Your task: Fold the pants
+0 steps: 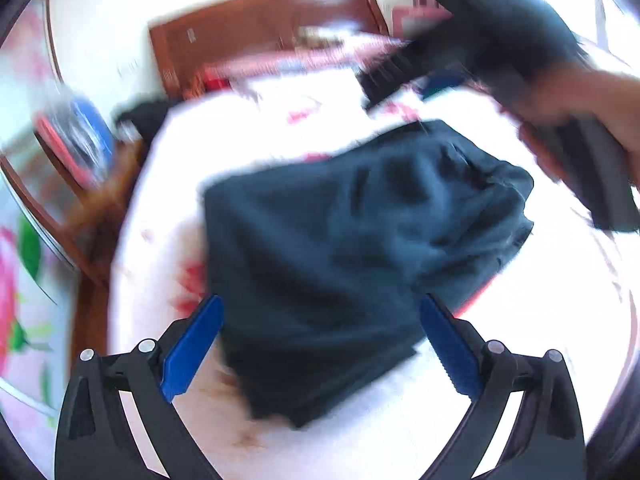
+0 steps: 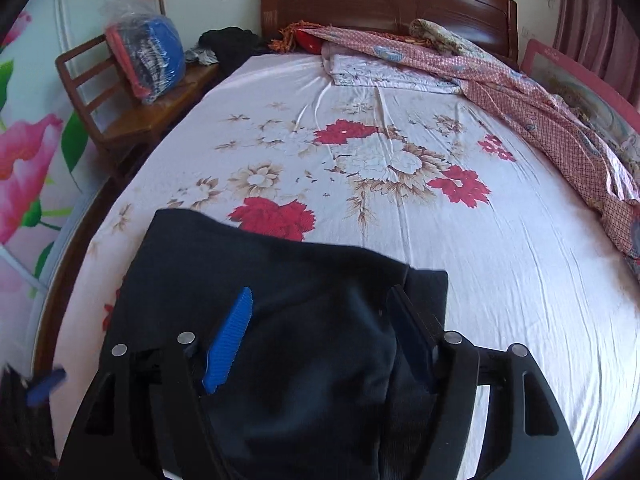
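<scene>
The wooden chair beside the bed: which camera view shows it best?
The right wrist view: the wooden chair is sharp there, with a plastic-wrapped bundle on its seat. The left wrist view shows the chair only as a blurred shape at the picture's left edge.

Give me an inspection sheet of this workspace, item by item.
Surface: bed sheet, white with red and tan flowers, lightly creased.
Job's things: dark pants lying in a folded bundle on the near part of the bed.
Clutter: pink patterned quilt bunched along the far and right edges; dark clothes heaped at the head corner.
Grippers: left gripper with jaws wide open over the pants, nothing pinched; right gripper with jaws apart over the pants, no fabric clamped.
Cables: nothing seen.
Surroundings: wooden headboard; wooden chair holding a plastic-wrapped bundle; flowered wall panel.
</scene>
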